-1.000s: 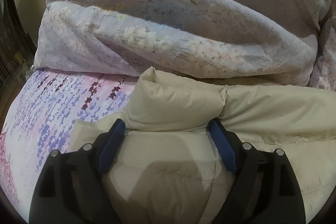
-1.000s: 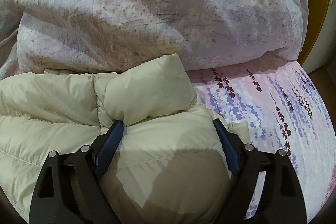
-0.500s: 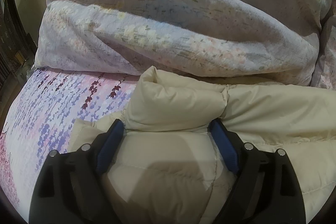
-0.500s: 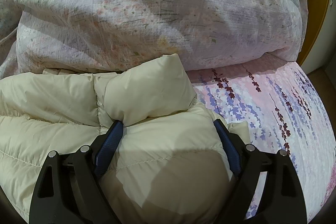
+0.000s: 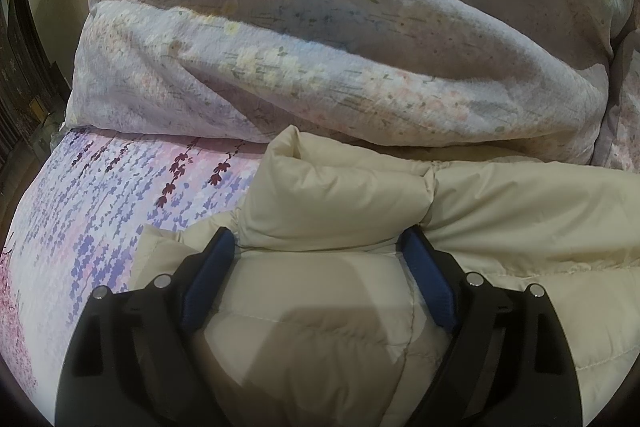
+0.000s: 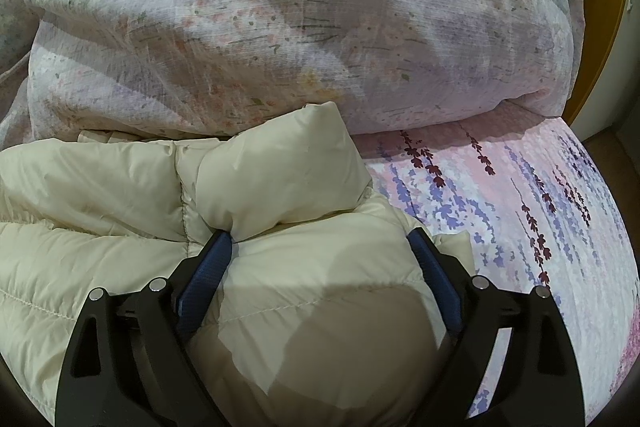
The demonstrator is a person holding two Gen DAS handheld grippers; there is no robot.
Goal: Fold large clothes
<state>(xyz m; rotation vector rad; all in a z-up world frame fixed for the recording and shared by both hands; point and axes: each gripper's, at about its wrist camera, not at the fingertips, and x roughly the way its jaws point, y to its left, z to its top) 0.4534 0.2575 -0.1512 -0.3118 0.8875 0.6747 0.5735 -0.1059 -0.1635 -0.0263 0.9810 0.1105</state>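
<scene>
**Release after fold: both grippers let go of the puffer jacket**

Scene: cream puffer jacket (image 5: 500, 211) lies on the floral bedsheet (image 5: 100, 211), its far edge against the bunched duvet (image 5: 320, 67). It looks already doubled over: padded layers are stacked at both near corners, and a loose puffy flap sticks up at each end.

Left gripper (image 5: 320, 251): jaws wide, straddling the jacket's left end. The padding bulges between the blue pads, but the fabric is not pinched flat. I read it as released.

Right gripper (image 6: 320, 247): jaws wide and just opening further, with the jacket's right end between them. The left pad touches the seam below the flap, and the right pad sits at the jacket's outer edge.

Judgement: the step in hand is the let-go after a fold.

To do it well:
- Open fully before moving, so neither pad drags the slippery shell.
- Withdraw straight back along the fingers, not sideways.
- The down filling springs back, so the upright flaps may need pressing flat before the next fold.
</scene>
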